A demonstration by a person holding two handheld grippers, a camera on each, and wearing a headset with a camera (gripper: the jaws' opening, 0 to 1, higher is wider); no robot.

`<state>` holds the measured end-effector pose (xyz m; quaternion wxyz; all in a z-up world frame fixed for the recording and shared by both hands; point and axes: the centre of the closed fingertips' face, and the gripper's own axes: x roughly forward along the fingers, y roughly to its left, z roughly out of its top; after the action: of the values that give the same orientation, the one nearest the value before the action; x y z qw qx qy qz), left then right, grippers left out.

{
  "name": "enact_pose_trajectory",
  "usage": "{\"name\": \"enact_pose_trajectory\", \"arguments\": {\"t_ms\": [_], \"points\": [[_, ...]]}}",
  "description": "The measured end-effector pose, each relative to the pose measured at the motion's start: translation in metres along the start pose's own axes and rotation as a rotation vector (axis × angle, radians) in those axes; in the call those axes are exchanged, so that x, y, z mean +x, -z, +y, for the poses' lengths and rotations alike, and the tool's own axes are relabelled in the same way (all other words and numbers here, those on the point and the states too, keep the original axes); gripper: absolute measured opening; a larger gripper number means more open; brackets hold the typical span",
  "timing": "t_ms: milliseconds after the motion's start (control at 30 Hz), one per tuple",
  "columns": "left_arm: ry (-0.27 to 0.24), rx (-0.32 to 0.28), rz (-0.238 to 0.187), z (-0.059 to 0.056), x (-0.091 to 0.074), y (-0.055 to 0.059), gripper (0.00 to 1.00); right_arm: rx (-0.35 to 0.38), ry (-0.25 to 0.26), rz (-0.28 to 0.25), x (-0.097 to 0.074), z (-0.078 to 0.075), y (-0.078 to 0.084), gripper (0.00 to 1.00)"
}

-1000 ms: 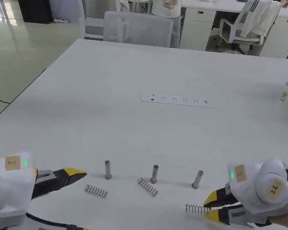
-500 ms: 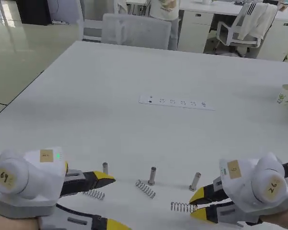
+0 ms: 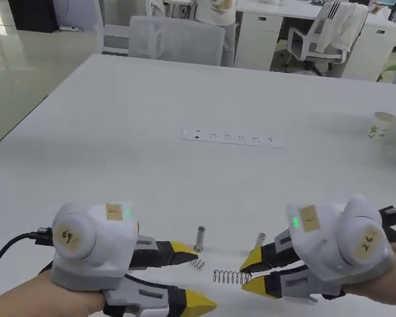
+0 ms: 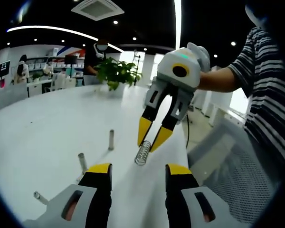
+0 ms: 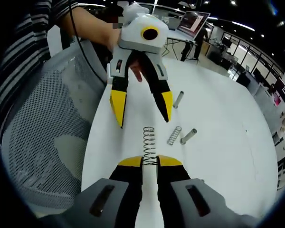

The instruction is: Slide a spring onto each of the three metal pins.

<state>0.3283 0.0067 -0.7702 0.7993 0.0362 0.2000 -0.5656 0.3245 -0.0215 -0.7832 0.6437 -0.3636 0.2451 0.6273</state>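
R tongs (image 3: 245,277) were clenched on one end of a spring (image 3: 231,277), which stuck out level, close to the worktop (image 3: 185,92). L tongs (image 3: 199,279) were spread wide, facing its free end. A pin (image 3: 200,238) stood upright just behind.

1. The white, yellow-tipped left gripper (image 3: 202,280) is wearing a small tan sticker (image 3: 69,236) on its round rear face, reading "69"
2. The matching right gripper (image 3: 245,277) is carrying a second tan sticker (image 3: 364,244), reading "26"
3. The left top label (image 3: 113,212) and the right top label (image 3: 308,218) are showing marks too small to read
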Motion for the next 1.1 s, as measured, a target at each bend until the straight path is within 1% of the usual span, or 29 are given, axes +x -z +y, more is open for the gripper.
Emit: {"name": "enact_pose_trajectory", "arguments": {"t_ms": [133,200,267,367,467,600,633,733,800,900,1000,1100], "points": [[0.008,-0.005,-0.017,-0.001,0.006,-0.005,0.32,0.000,0.000,-0.009,-0.001,0.000,-0.003,0.08],[0.015,-0.025,-0.027,-0.002,0.009,-0.008,0.31,-0.003,-0.002,-0.013,-0.001,0.001,-0.005,0.08],[0.025,-0.015,-0.028,-0.004,0.011,-0.009,0.28,-0.002,-0.004,-0.020,-0.002,0.001,-0.006,0.08],[0.039,-0.011,-0.029,-0.007,0.013,-0.009,0.21,-0.003,-0.013,-0.030,-0.002,0.004,-0.010,0.08],[0.054,0.000,-0.025,-0.011,0.015,-0.008,0.15,-0.015,-0.010,-0.029,-0.002,0.003,-0.011,0.08],[0.044,0.007,-0.042,-0.010,0.015,-0.011,0.04,-0.014,-0.007,-0.032,-0.002,0.002,-0.011,0.08],[0.048,0.011,-0.048,-0.010,0.015,-0.011,0.04,-0.019,-0.003,-0.030,-0.002,0.002,-0.011,0.08],[0.059,0.016,-0.042,-0.012,0.016,-0.010,0.03,-0.015,-0.009,-0.031,-0.003,0.003,-0.010,0.08],[0.070,0.019,-0.046,-0.013,0.016,-0.010,0.03,-0.015,-0.009,-0.031,-0.003,0.003,-0.010,0.08],[0.093,0.048,-0.042,-0.016,0.018,-0.010,0.03,-0.014,-0.011,-0.027,-0.003,0.005,-0.009,0.08],[0.122,0.049,-0.033,-0.018,0.020,-0.008,0.03,0.012,-0.015,-0.026,-0.003,0.008,-0.006,0.08],[0.163,0.064,-0.012,-0.022,0.023,-0.005,0.02,0.049,-0.021,-0.030,-0.001,0.013,-0.002,0.08]]}}
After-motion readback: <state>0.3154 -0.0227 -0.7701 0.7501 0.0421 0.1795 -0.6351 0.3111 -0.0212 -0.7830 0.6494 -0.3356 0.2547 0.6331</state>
